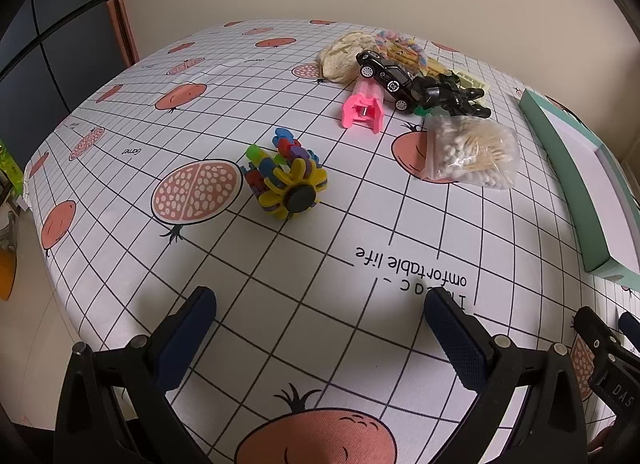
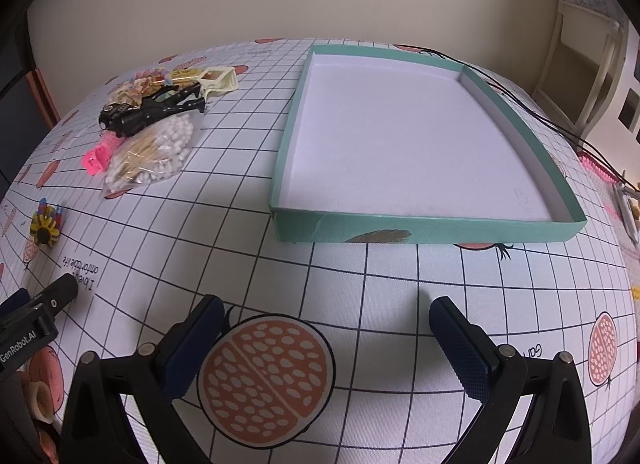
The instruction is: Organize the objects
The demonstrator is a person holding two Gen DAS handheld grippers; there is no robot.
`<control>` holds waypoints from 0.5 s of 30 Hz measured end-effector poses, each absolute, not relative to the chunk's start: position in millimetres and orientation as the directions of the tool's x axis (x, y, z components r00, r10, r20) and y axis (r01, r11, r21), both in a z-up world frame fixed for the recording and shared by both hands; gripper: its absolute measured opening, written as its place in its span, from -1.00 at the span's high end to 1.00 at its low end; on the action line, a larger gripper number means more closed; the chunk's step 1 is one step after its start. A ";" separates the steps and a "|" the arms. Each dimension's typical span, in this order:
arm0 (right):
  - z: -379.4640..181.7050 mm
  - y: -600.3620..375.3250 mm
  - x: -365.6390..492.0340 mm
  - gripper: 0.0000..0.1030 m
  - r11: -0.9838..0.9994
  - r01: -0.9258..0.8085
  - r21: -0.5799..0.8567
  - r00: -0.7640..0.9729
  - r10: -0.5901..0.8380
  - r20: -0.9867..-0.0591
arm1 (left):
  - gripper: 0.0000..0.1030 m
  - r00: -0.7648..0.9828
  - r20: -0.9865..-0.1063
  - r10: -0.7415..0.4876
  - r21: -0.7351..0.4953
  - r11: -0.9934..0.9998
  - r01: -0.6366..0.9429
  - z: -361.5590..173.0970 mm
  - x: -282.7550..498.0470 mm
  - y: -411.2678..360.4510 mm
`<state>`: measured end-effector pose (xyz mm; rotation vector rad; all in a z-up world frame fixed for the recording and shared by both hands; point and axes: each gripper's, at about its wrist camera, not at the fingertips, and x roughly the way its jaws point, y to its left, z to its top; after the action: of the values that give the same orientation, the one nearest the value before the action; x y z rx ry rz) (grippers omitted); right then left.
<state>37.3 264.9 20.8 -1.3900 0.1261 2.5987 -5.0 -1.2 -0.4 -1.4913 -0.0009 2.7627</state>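
Observation:
A colourful flower-shaped toy lies alone mid-table, ahead of my open left gripper. Behind it sits a pile: a pink clip, a black toy car, black clips, a bag of cotton swabs and a pale snack bag. In the right wrist view the empty teal box with its white floor lies ahead of my open right gripper. The pile, with the swab bag nearest, lies to the box's left, and the flower toy sits at far left.
A checked tablecloth with fruit prints covers the table. The teal box's edge lies to the right in the left wrist view. Black cables run behind the box. A cream chair stands at the back right. A wall lies behind the table.

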 end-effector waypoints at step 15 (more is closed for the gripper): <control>20.5 264.5 38.0 -1.00 -0.978 -0.209 -0.015 -0.544 0.129 -0.829 | -1.00 -0.553 -0.833 0.004 -0.002 -1.000 -0.005 -1.2 -3.3 -0.9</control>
<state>38.0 264.5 20.5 -1.3858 0.1263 2.5999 -3.3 -0.9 -1.2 -1.4826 0.0015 2.7639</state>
